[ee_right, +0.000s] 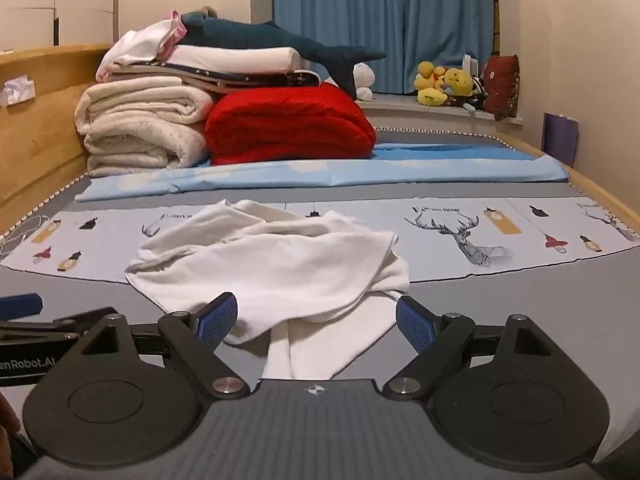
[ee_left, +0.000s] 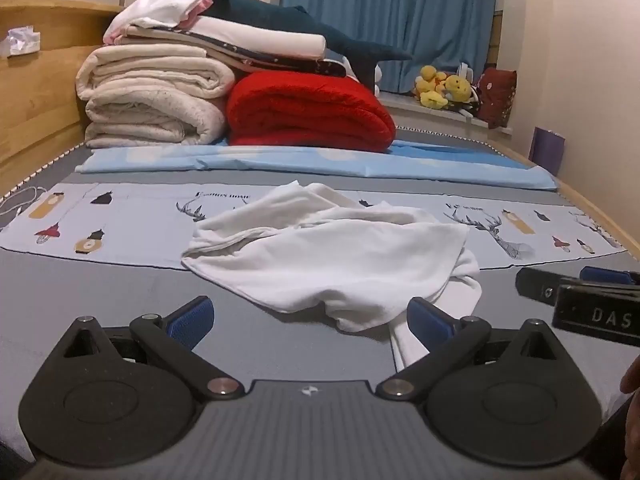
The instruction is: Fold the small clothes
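A crumpled white garment (ee_left: 332, 256) lies on the grey bed, partly over a printed sheet; it also shows in the right wrist view (ee_right: 272, 268). My left gripper (ee_left: 310, 318) is open just in front of the garment's near edge, its right blue pad touching a hanging strip of cloth. My right gripper (ee_right: 316, 320) is open, its jaws on either side of the garment's near lower part, which runs down between them. The right gripper's side also shows at the right edge of the left wrist view (ee_left: 580, 296).
A stack of folded cream blankets (ee_left: 152, 96), a red blanket (ee_left: 308, 112) and a plush shark (ee_left: 304, 24) stand at the bed's far end on a light blue sheet (ee_left: 312, 162). Wooden bed frame (ee_left: 36, 92) on the left, wall on the right, plush toys (ee_left: 442, 86) on the windowsill.
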{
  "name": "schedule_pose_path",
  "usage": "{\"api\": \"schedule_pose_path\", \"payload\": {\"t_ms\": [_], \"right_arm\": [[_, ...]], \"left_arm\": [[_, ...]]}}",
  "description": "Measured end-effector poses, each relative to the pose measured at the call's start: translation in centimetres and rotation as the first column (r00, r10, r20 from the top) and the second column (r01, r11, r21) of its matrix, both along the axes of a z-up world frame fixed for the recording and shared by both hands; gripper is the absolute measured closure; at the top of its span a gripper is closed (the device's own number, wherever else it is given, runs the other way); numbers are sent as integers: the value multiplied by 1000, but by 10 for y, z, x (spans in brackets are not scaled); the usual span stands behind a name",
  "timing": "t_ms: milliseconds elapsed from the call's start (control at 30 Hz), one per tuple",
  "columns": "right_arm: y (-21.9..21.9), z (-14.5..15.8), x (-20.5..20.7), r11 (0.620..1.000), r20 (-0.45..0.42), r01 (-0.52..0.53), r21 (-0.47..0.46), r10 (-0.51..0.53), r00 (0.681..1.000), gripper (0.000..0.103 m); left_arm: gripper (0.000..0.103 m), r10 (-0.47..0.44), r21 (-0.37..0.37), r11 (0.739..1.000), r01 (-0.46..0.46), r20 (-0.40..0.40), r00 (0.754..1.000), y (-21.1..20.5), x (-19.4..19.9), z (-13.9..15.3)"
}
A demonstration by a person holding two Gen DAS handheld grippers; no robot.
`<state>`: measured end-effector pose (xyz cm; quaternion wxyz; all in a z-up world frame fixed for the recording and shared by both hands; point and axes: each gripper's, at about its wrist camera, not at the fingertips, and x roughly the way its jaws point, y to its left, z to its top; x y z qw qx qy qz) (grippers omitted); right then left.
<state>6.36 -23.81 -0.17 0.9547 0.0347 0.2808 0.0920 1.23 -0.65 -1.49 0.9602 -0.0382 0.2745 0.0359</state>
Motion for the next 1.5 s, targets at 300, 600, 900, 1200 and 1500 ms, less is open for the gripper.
{"api": "schedule_pose_path", "payload": {"t_ms": [300, 600, 900, 1200, 1500], "right_arm": [[7, -7, -7, 999, -24, -20, -30, 19, 1000, 9], [10, -9, -7, 998, -24, -34, -43, 33, 999, 9], [11, -7, -11, 998, -17, -44, -49, 43, 999, 9], [12, -6, -11, 998, -17, -46, -53, 45, 999, 9], [11, -5, -12, 997, -9, -49, -57, 49, 999, 9]], "left_arm": [[0, -18, -20, 1000, 18, -17, 1000, -7, 7, -4], [0, -14, -32, 999, 13, -23, 1000, -3, 7, -6], [0, -10, -27, 1000, 9, -24, 1000, -1, 6, -7], [0, -12, -27, 1000, 12, -26, 1000, 1, 6, -8], [0, -11, -24, 1000, 11, -25, 1000, 0, 6, -8]]}}
